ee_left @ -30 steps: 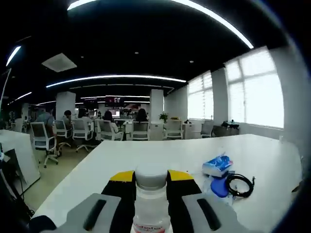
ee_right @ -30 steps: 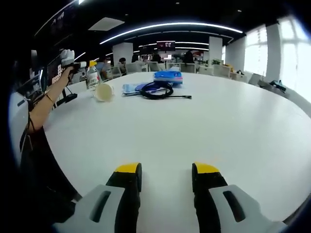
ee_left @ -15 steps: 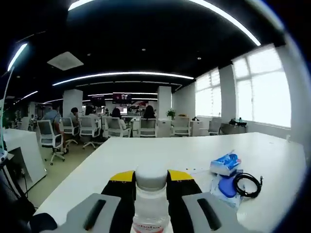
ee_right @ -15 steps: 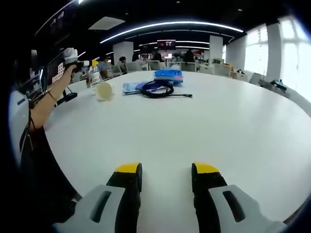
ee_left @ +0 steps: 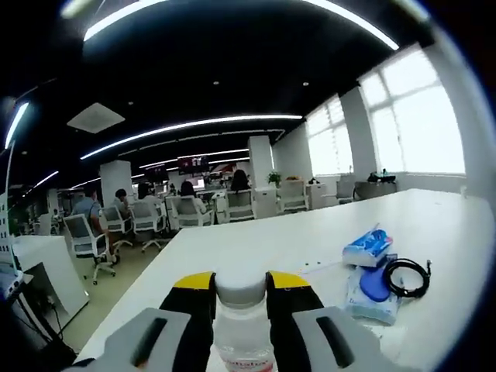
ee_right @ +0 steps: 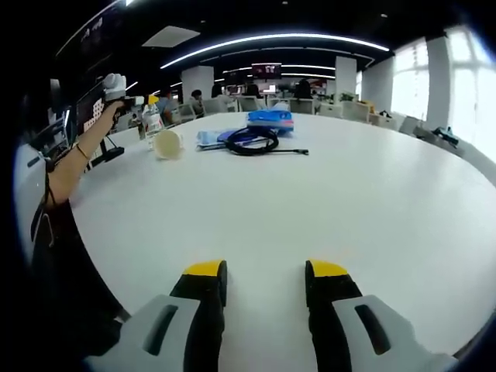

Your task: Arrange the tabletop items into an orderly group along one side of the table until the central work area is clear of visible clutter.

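Nearly grouped: bottle (ee_left: 242,325) clamped in left gripper (ee_left: 241,283) at bottom centre; cup (ee_right: 166,144), cable (ee_right: 253,141), packets (ee_right: 270,119) clustered upper left; right gripper (ee_right: 263,273) wide, empty.

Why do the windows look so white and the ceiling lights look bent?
In the left gripper view the windows are blown out by daylight, and the fisheye lens curves the ceiling light strips; the bottle between the jaws sits so close it looks soft. In the right gripper view the white table bulges round, far items tiny.
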Motion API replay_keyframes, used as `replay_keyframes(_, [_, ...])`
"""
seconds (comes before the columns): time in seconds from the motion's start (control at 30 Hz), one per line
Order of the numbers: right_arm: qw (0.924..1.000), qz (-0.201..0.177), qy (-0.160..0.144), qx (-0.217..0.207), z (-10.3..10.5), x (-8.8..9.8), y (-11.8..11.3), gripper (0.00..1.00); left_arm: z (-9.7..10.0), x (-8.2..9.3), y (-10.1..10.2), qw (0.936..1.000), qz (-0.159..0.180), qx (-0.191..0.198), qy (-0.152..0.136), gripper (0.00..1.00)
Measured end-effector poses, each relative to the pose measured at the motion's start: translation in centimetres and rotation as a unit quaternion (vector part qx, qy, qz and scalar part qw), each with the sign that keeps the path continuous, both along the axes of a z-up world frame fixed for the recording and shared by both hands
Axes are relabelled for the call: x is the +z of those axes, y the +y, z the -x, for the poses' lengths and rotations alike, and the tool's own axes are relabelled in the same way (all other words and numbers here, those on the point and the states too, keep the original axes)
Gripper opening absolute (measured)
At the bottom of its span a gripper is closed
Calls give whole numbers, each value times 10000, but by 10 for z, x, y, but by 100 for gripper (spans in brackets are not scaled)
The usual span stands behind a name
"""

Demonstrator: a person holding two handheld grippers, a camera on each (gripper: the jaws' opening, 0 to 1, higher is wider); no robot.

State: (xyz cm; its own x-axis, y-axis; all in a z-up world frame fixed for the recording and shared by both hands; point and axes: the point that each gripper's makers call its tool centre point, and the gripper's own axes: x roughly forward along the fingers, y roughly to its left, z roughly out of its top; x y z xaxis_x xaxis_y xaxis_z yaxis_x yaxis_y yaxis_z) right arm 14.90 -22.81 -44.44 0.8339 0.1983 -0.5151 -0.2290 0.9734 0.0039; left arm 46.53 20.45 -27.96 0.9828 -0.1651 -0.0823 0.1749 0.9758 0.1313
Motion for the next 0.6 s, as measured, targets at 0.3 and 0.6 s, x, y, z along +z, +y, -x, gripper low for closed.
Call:
replay_keyframes(0.3, [10000,21,-50,46,0,2,1,39,-2,3,0,9995,119,-188,-233,39])
replay_keyframes(0.6, [10000,14,-55,12,2,2,2,39,4,14,-9,9972,-384,-428,-480,46])
